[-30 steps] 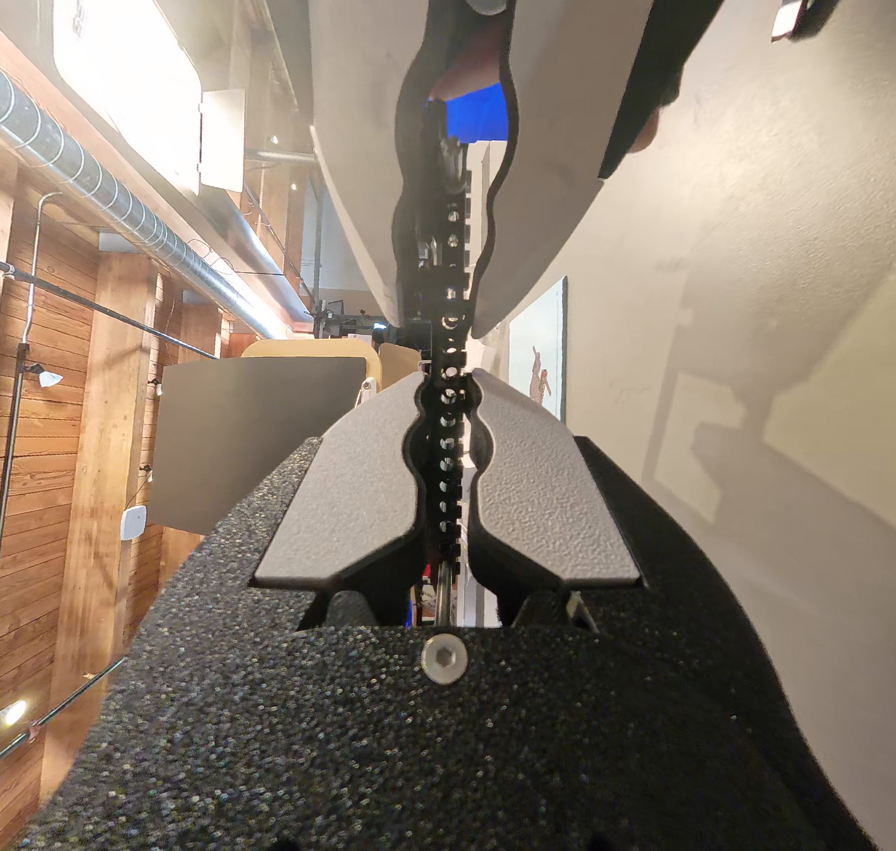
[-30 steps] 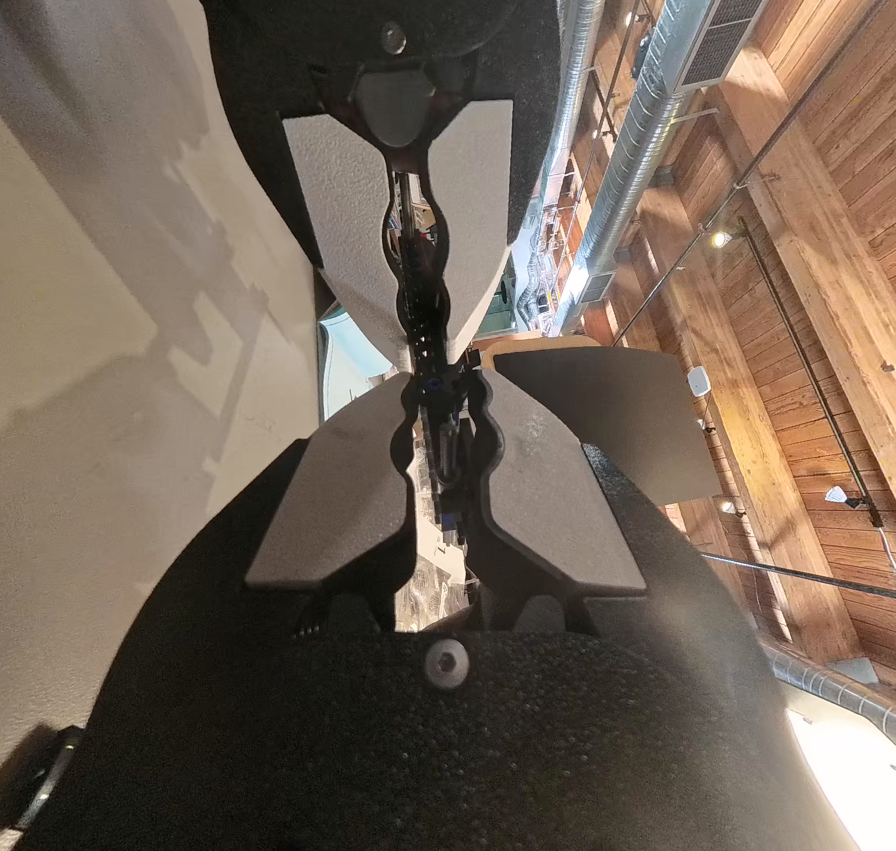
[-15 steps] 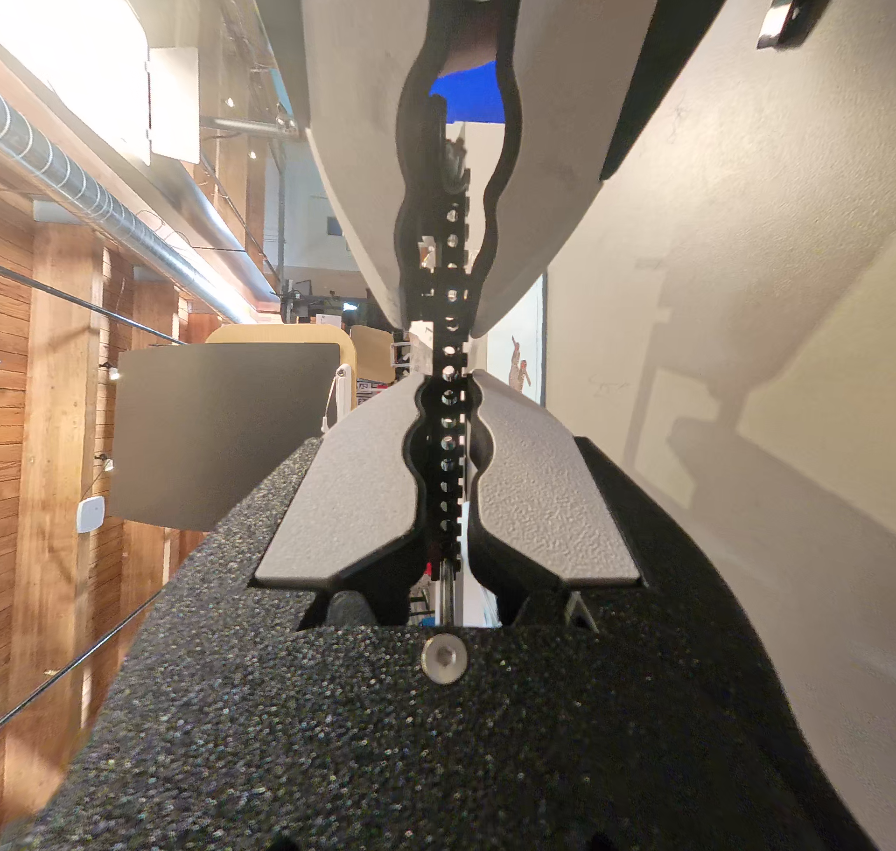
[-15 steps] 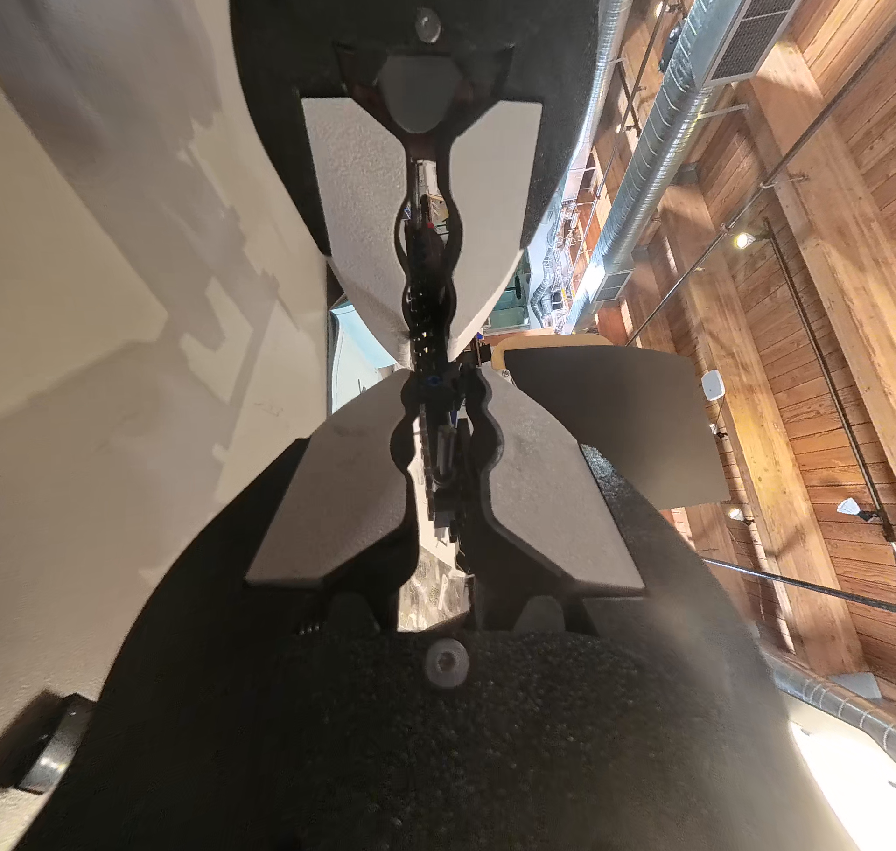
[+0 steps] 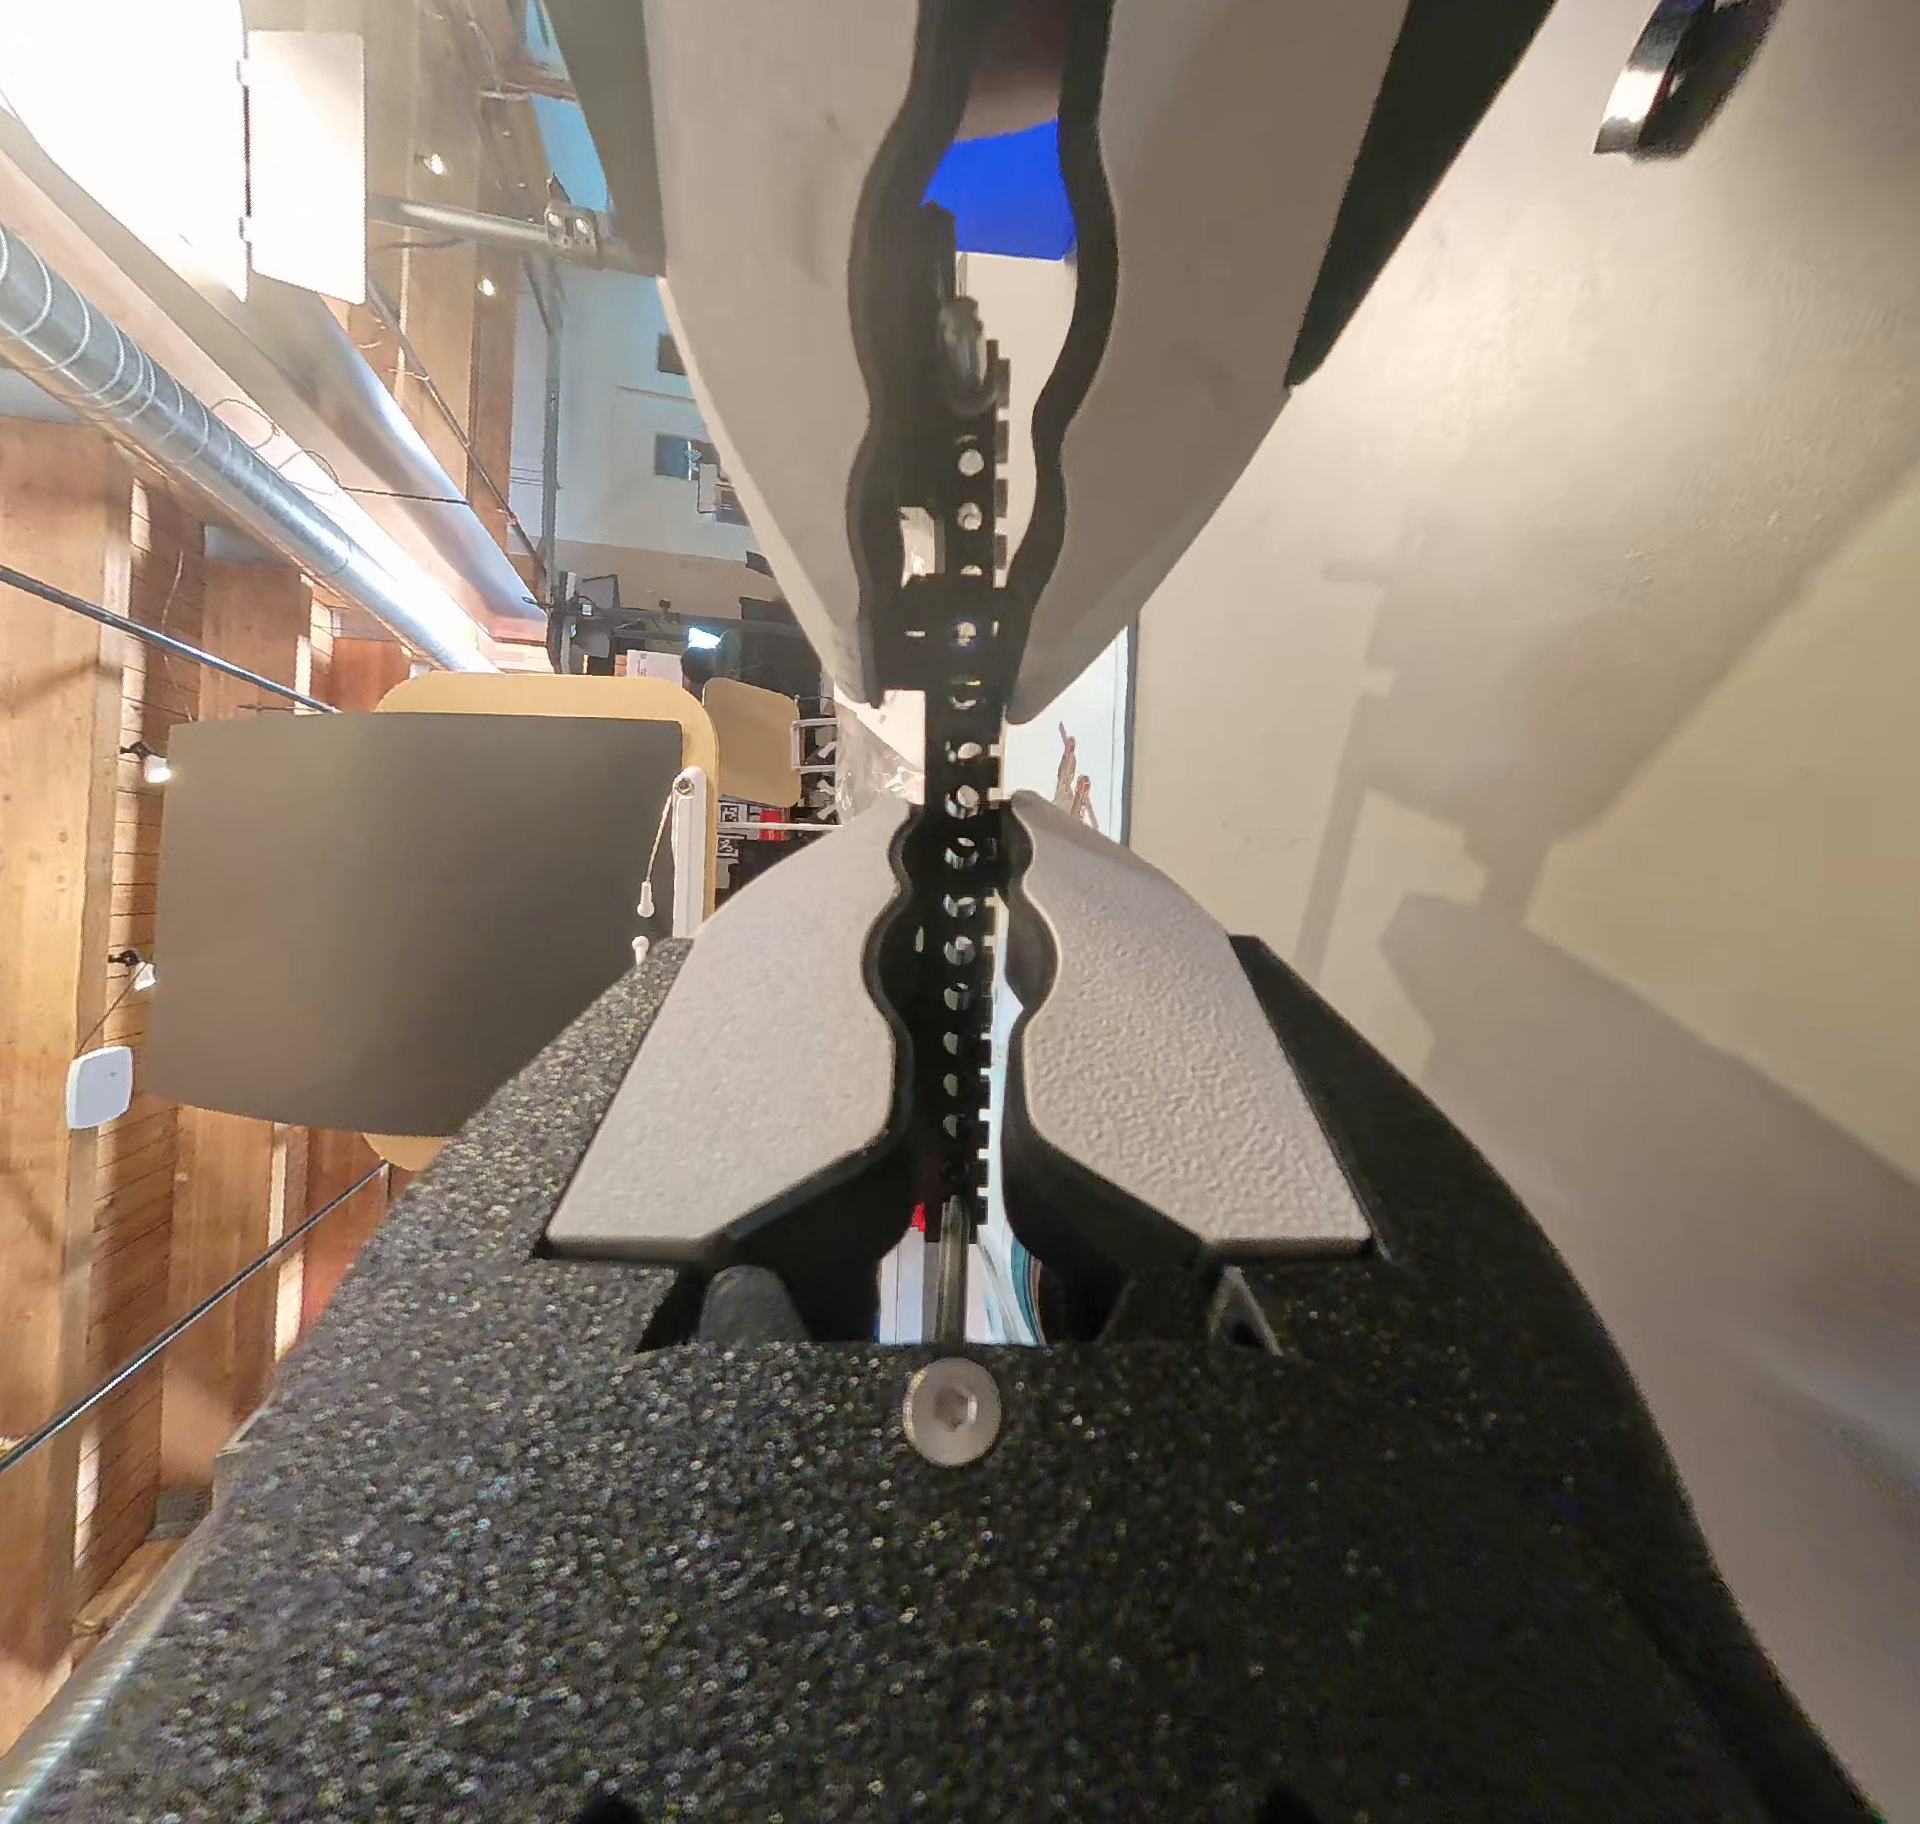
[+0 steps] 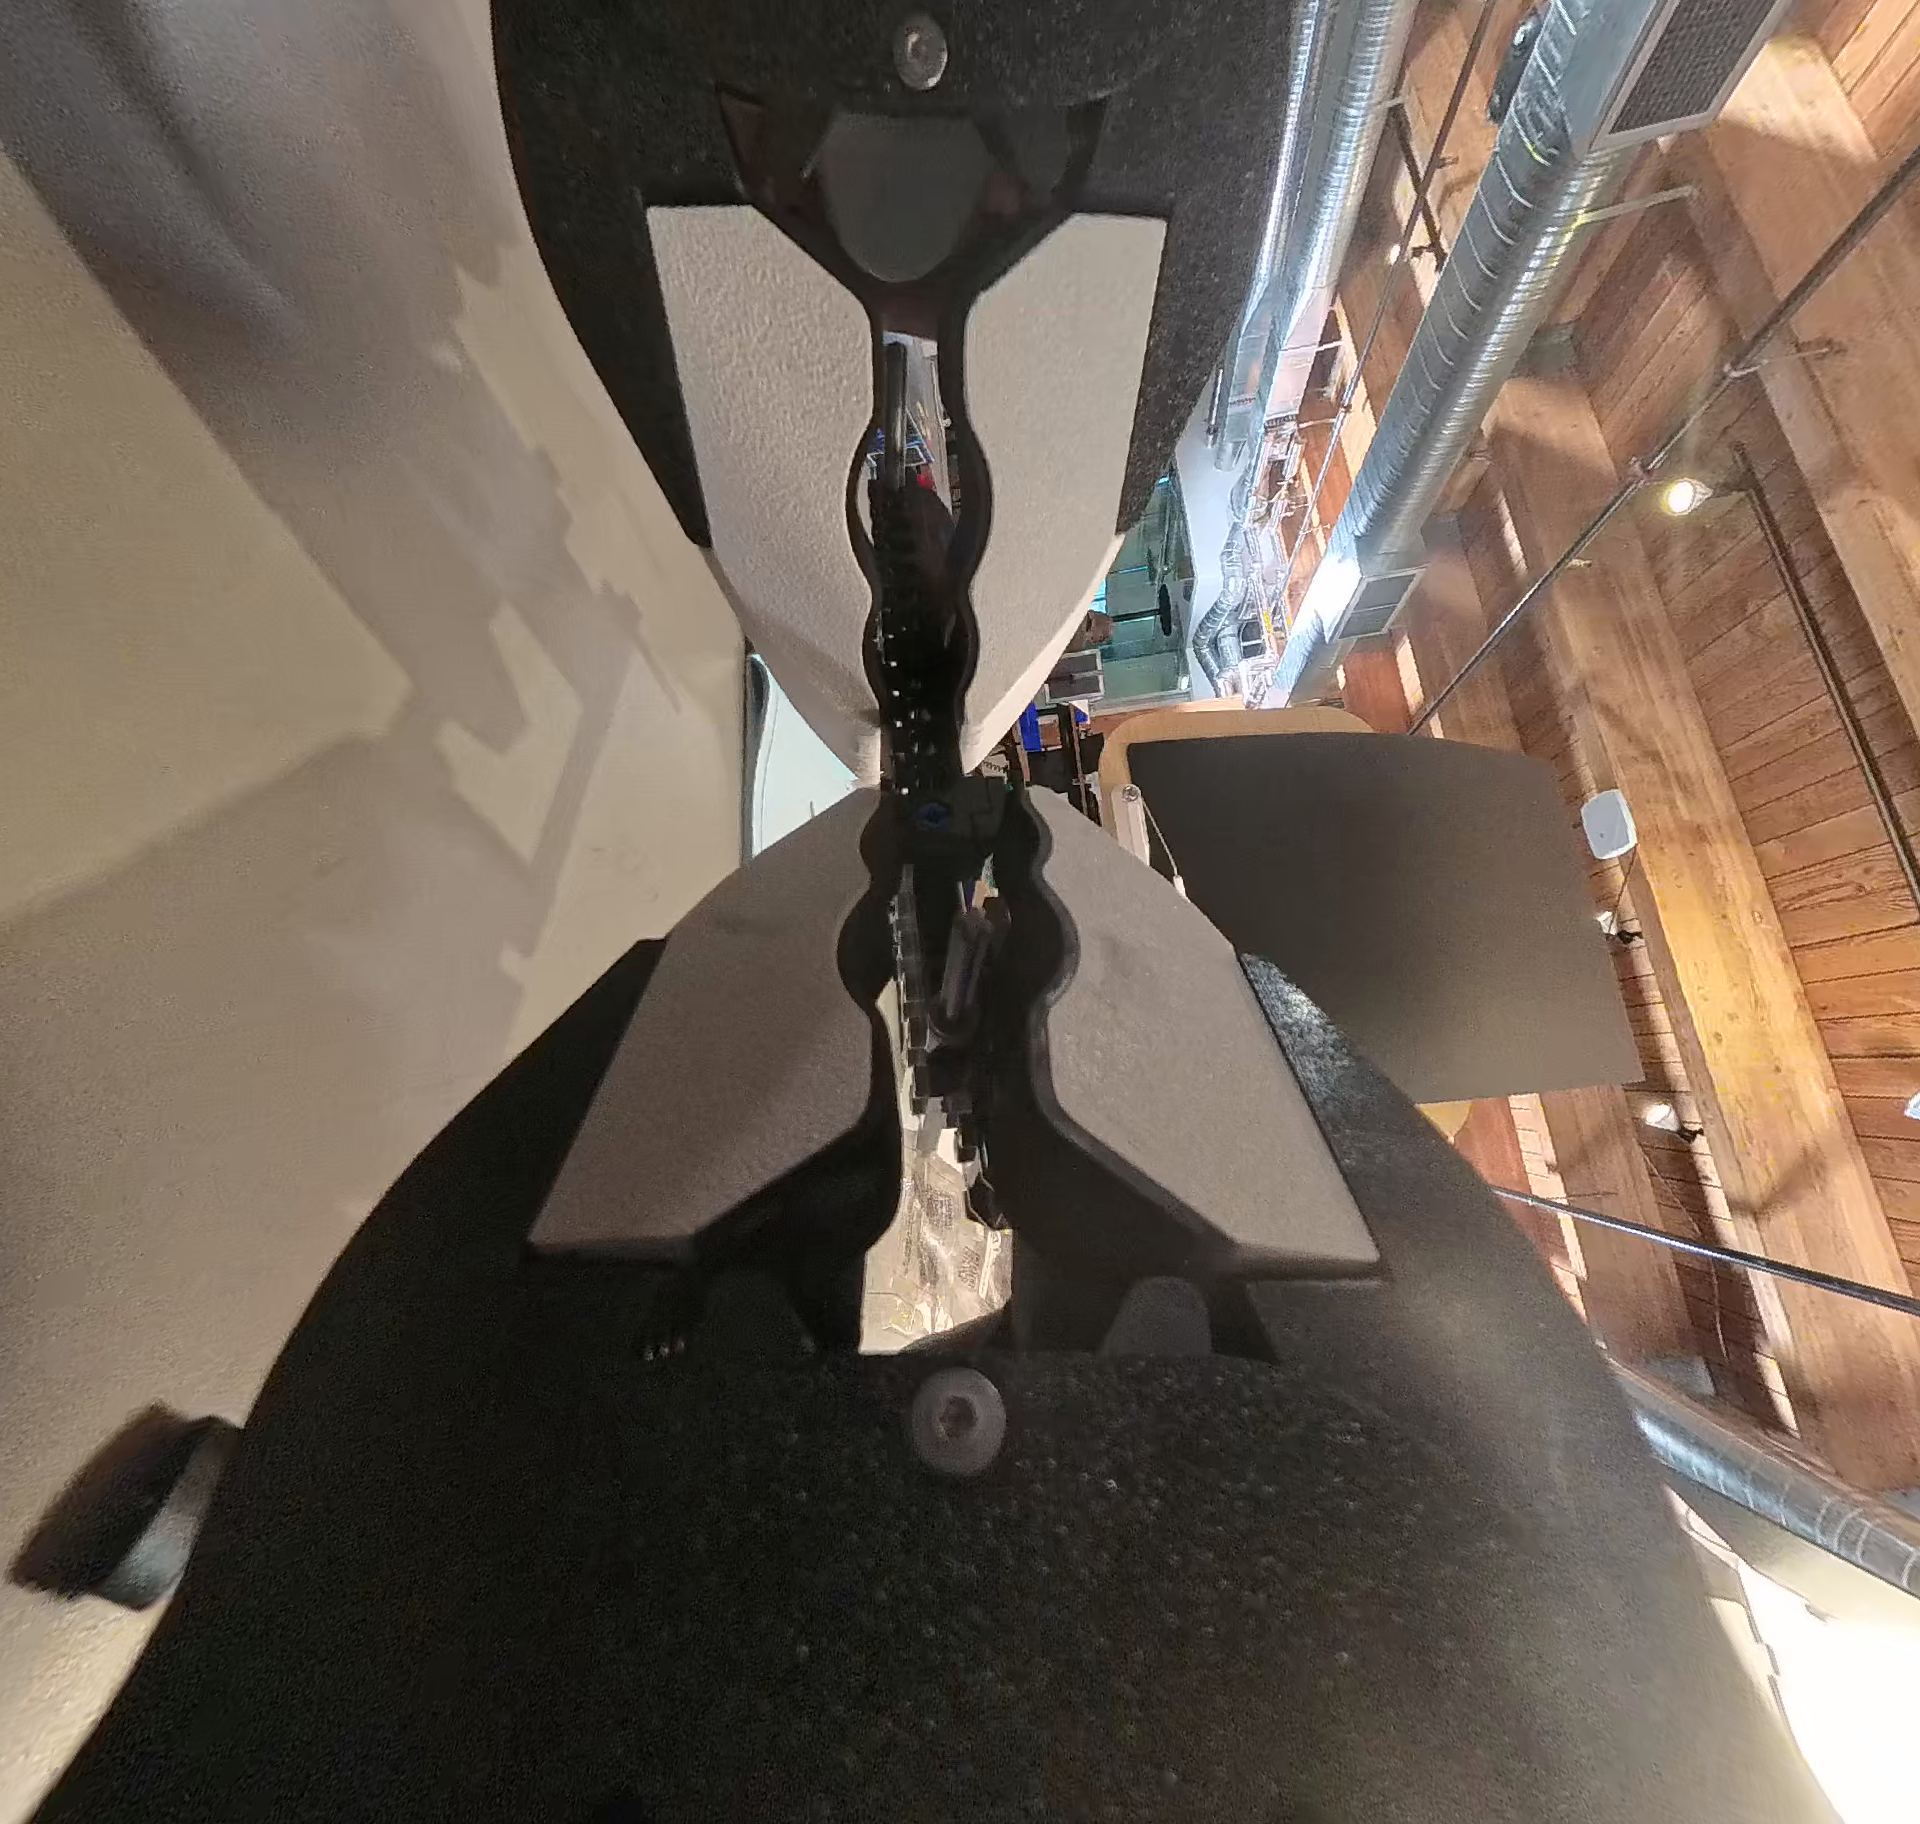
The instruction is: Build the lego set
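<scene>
A black strip with a row of holes (image 5: 961, 766) runs between two grippers that face each other tip to tip. My left gripper (image 5: 961, 813) is shut on one end of the strip; its grey fingers (image 5: 1132, 1026) press on it from both sides. My right gripper (image 5: 945, 704) comes in from the top of the left wrist view and grips the other end. In the right wrist view my right gripper (image 6: 940, 803) is shut on the strip's black end piece with a blue pin (image 6: 930, 818). The left gripper (image 6: 920, 735) hangs opposite it, shut on the strip (image 6: 914, 652).
A pale wall (image 5: 1507, 527) runs close along one side, with a small black fitting (image 5: 1662, 70) on it. A dark grey panel (image 5: 416, 912) and silver ducts (image 5: 208, 444) stand before a wooden wall on the other side. The panel (image 6: 1371, 912) and ducts (image 6: 1507, 247) also show in the right wrist view.
Both grippers kept their hold on the strip while the pair turned a little against the room. The opposite gripper has slid slightly in each view. The right jaws closed a touch.
</scene>
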`<move>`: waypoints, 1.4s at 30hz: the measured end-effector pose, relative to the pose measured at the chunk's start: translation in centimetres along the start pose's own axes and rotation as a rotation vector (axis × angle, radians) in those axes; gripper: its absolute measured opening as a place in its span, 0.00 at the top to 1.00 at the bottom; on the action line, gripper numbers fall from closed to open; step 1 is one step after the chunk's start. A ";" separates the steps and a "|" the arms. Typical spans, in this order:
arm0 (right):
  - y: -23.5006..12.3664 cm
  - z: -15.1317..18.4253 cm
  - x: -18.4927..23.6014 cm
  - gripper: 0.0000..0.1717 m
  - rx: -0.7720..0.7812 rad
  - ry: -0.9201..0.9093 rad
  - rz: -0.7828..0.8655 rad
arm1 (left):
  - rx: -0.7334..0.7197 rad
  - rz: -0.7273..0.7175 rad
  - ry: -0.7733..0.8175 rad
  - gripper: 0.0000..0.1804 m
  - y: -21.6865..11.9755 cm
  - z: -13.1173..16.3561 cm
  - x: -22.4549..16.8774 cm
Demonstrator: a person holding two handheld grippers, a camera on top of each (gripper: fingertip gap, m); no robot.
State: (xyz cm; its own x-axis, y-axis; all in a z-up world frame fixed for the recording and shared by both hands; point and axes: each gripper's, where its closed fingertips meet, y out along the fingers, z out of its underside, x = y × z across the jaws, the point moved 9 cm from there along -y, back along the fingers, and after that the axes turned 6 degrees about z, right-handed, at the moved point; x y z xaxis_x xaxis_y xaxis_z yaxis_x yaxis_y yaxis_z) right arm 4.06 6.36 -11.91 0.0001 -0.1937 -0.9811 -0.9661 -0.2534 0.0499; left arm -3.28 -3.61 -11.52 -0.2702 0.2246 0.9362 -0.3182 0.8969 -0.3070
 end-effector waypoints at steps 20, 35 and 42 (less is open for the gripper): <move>0.4 0.4 0.9 0.80 0.081 0.051 0.028 | 0.027 0.023 -0.041 0.94 0.9 1.4 -0.6; -1.9 0.4 0.7 0.73 0.107 0.123 -0.136 | 0.076 0.109 0.050 0.94 2.3 2.9 -2.7; -5.5 1.6 0.3 0.75 0.224 0.353 -0.319 | 0.082 0.232 0.095 0.92 2.8 4.0 -4.1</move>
State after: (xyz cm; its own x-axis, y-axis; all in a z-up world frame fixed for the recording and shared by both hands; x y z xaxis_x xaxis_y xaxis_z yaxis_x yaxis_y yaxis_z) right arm 9.00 9.27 -12.80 0.3528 -0.4576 -0.8162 -0.9354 -0.1509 -0.3197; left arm -6.71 -3.52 -16.87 -0.2593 0.4590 0.8497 -0.3311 0.7842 -0.5247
